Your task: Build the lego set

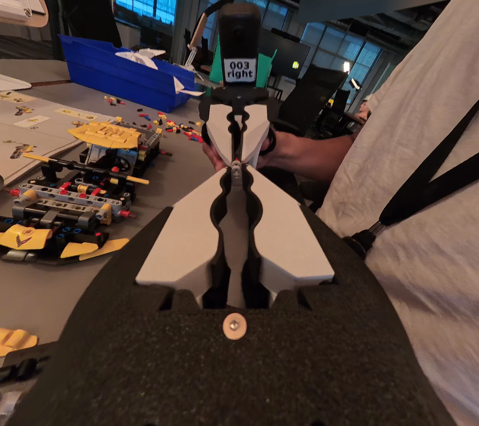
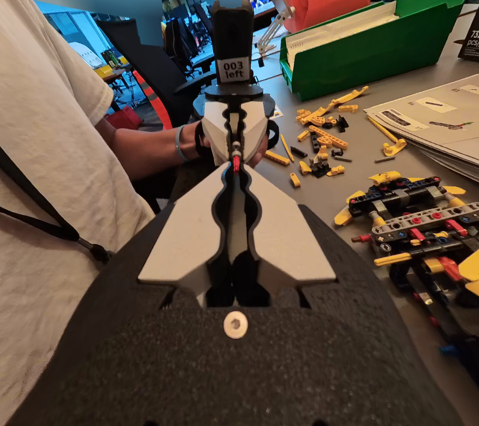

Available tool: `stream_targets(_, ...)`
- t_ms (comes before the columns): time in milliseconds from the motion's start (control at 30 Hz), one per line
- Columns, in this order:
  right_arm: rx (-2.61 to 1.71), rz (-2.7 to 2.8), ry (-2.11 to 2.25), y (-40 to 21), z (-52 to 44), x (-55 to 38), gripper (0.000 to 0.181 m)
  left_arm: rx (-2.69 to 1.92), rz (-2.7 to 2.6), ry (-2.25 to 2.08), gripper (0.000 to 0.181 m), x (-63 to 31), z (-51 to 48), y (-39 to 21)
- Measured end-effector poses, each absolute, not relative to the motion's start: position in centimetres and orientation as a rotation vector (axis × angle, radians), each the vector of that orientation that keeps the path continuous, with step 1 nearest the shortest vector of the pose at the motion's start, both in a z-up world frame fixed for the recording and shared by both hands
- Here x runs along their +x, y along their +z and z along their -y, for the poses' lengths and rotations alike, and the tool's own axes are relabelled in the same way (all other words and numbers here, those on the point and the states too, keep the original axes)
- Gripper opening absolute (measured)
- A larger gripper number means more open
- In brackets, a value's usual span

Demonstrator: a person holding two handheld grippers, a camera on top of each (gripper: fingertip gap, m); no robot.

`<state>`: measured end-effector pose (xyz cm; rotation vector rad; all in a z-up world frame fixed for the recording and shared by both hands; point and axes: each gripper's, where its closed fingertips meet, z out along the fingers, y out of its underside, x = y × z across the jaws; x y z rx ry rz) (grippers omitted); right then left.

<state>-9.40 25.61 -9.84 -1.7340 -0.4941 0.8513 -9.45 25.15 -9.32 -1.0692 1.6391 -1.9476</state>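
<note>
My two grippers are held in the air, facing each other tip to tip. My left gripper [image 1: 235, 167] is shut on a small grey connector piece [image 1: 236, 176], which also shows in the right wrist view [image 2: 235, 147]. My right gripper [image 2: 236, 167] is shut on a small red pin [image 2: 236, 163]. The pin's tip meets the end of the grey connector. The part-built yellow and black lego car [image 1: 77, 193] lies on the grey table to the side, and also shows in the right wrist view [image 2: 420, 226].
A blue bin [image 1: 124, 76] and a green bin [image 2: 363, 55] stand at the back of the table. Instruction booklets [image 2: 427, 123] lie open. Loose small pieces [image 1: 176, 125] and yellow and black parts [image 2: 321, 143] are scattered about. A person in a white shirt [image 1: 414, 128] stands close. The grippers are tip to tip, or close to it.
</note>
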Motion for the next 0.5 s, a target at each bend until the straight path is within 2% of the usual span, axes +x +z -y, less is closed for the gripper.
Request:
stream_targets(267,-1.850,0.603,0.839,-11.8,-24.1,-9.3,0.002,-1.067,-1.815,-1.845,0.007,-9.4,-23.5,-11.5)
stream_targets(500,-1.669,0.441,0.988,-10.3,-24.6,-9.3,0.003,-1.050,-1.704,-1.945,0.007,-9.3,-24.1,-9.9)
